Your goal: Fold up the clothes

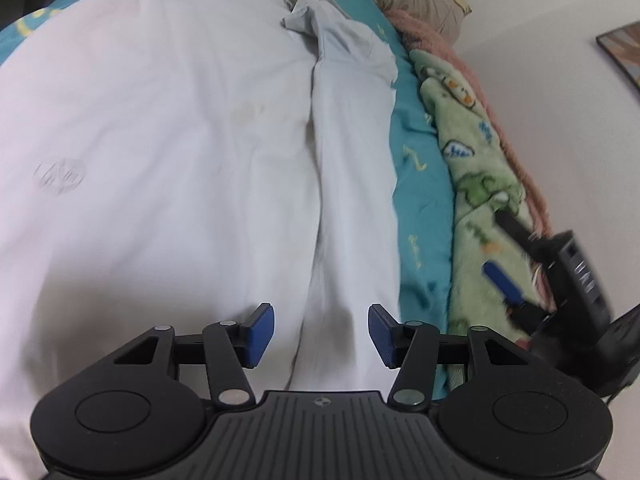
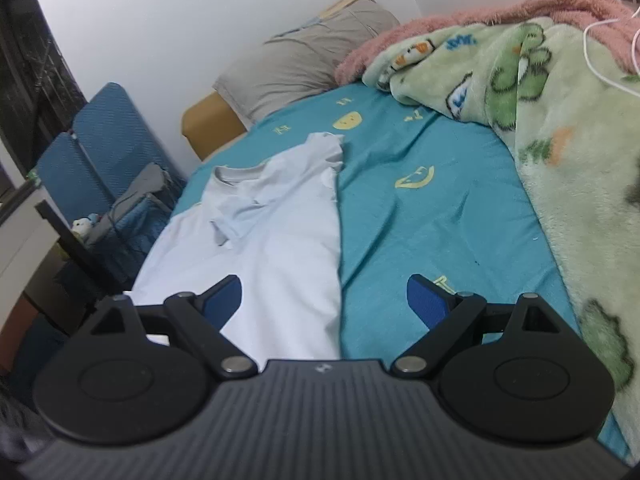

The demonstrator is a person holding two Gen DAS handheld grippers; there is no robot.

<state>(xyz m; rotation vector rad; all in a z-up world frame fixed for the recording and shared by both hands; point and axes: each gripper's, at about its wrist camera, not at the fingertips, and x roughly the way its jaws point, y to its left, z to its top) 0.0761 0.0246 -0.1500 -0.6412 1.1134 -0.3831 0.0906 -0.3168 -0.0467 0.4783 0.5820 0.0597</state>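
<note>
I'm looking over a bed [image 2: 420,208] with a teal sheet, a grey pillow [image 2: 304,60] against the plain white wall [image 2: 200,12], a green blanket [image 2: 560,128] heaped beside a pink one [image 2: 480,12], blue folding chair [image 2: 100,132] left, framed picture [image 1: 622,52] right.

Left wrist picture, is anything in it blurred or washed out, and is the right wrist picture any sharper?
Left wrist view: the other gripper at the right edge is smeared by motion blur, and the white shirt looks pale and soft, with a shadow by the fingers. Right wrist view: sharper overall, the shirt and teal sheet read clearly; both views bend at the edges from the fisheye lens.
</note>
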